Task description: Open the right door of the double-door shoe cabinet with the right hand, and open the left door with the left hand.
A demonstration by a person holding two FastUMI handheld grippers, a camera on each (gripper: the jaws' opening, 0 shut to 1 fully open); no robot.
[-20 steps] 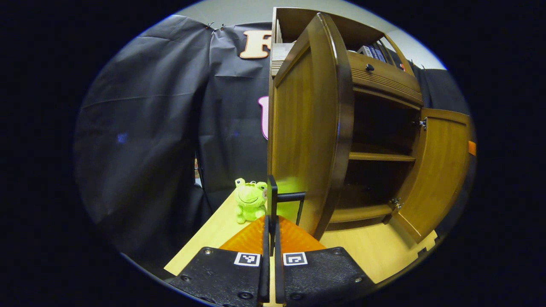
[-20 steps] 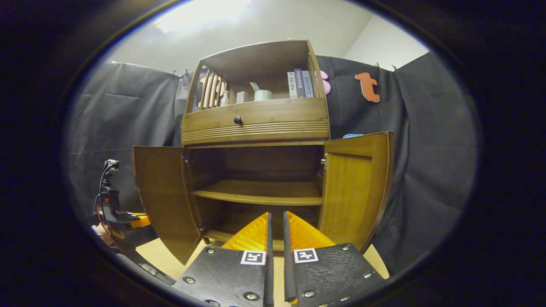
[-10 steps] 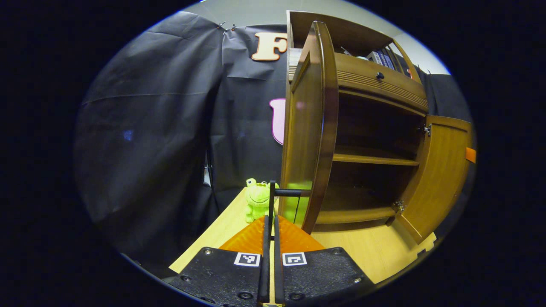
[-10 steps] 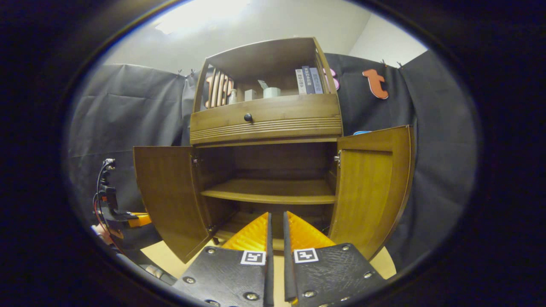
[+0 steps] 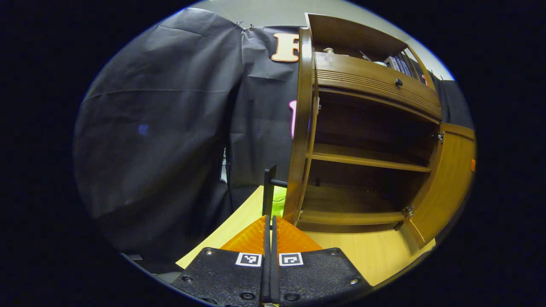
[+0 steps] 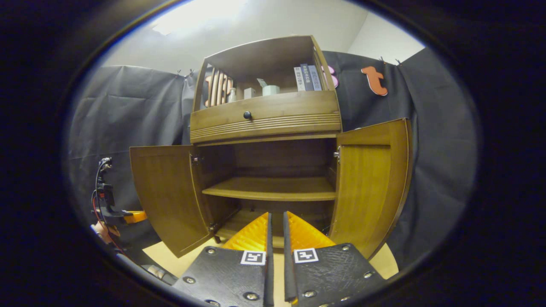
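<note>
The shoe cabinet (image 6: 264, 170) stood upright on the bench (image 6: 164, 256), both lower doors swung wide. Its two lower compartments, split by a shelf (image 6: 268, 189), looked bare; the open top shelf held books (image 6: 308, 78), a pale cup (image 6: 271, 90) and small boxes. The left door (image 5: 303, 128) appeared edge-on in the left gripper view, its black handle (image 5: 268, 192) clenched between the left gripper (image 5: 270, 221) fingers, something lime-green just behind. The right gripper view faced the cabinet squarely, the right door (image 6: 371, 179) open and the right gripper (image 6: 276, 232) fingers nearly closed on nothing.
</note>
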